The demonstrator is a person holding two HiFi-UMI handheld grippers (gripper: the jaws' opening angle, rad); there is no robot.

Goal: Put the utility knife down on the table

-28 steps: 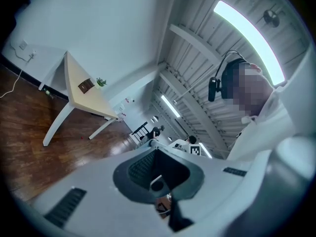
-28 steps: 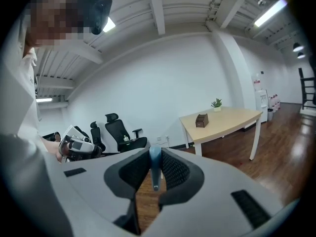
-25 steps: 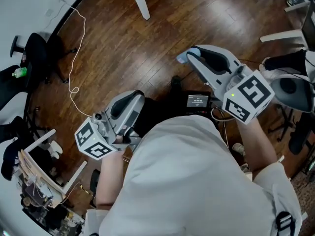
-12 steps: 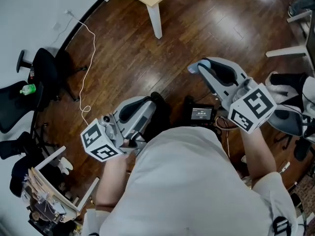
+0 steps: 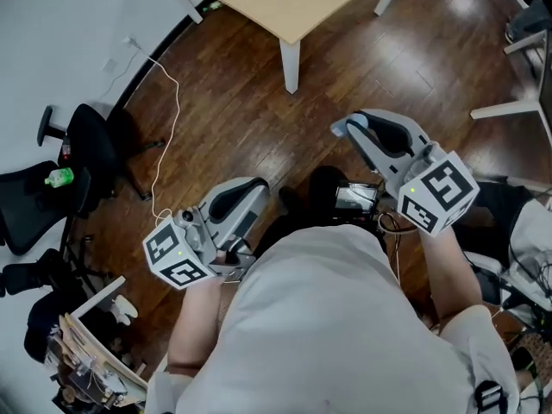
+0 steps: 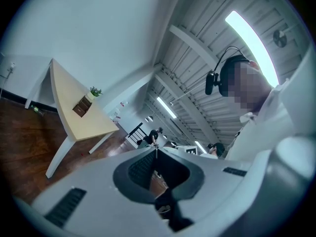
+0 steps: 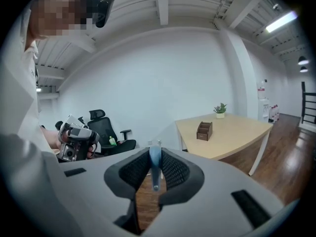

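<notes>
Walking toward the far end of the room, the person carries the utility knife (image 7: 155, 171) pinched between the jaws of the right gripper (image 5: 348, 128); the left gripper (image 5: 257, 184) has its jaws closed on nothing. Beyond them the bench (image 5: 297, 11) has slid into the head view within the last second, so the put-down looks close but not begun.
</notes>
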